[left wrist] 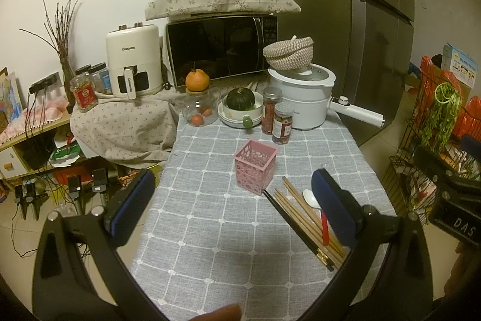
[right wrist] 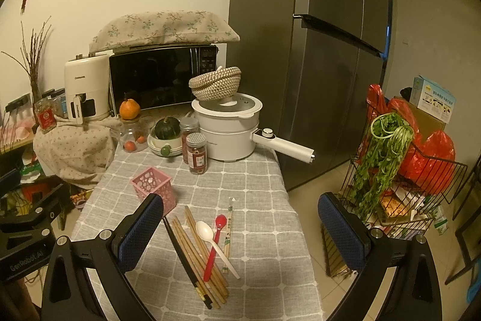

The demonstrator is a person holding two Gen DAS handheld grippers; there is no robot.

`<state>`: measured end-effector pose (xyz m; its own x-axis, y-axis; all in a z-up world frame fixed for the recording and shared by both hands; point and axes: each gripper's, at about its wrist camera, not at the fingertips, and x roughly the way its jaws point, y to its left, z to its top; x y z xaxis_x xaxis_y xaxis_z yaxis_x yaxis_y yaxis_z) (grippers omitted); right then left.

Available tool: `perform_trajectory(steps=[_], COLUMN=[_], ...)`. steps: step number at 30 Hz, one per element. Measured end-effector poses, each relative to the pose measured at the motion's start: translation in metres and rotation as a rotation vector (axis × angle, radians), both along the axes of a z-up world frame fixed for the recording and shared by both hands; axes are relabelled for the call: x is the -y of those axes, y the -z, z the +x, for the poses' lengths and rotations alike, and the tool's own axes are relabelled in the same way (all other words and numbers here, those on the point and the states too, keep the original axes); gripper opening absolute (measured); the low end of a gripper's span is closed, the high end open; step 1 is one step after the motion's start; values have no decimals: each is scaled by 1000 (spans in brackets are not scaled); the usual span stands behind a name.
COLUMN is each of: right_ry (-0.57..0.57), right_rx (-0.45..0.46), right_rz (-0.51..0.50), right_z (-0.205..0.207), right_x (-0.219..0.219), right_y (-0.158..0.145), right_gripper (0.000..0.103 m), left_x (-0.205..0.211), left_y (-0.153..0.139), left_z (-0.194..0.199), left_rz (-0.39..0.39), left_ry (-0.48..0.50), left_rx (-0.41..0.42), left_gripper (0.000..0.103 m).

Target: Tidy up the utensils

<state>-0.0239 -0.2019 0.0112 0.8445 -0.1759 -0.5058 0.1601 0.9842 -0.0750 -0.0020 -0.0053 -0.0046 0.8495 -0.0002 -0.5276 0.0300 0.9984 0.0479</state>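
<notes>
The gray tablecloth [right wrist: 255, 200] is bare in the middle and near the front. The pink basket [right wrist: 153, 185] stands by the chopsticks [right wrist: 195, 248] and spoons [right wrist: 210, 233], maybe touching. Jars [right wrist: 197, 152] and a white pot [right wrist: 228, 137] block the back.

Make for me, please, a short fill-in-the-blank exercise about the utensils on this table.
1. The pink holder contains ____ utensils.
2. The white spoon lies partly across the ____ spoon.
3. The wooden chopsticks lie flat on the grey ____.
4. Both grippers are ____.

Missing words: no; red; tablecloth; open
</notes>
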Motion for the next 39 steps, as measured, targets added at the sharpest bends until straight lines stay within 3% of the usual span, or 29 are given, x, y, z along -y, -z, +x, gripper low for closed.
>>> perform_trajectory(steps=[39], right_ry=[16], right_rx=[-1], right_rz=[8], right_z=[2], right_x=[7], right_y=[1], right_gripper=[103], left_x=[-5], left_y=[3], left_z=[0], left_rz=[1], left_ry=[-3], left_rx=[-11], left_gripper=[103])
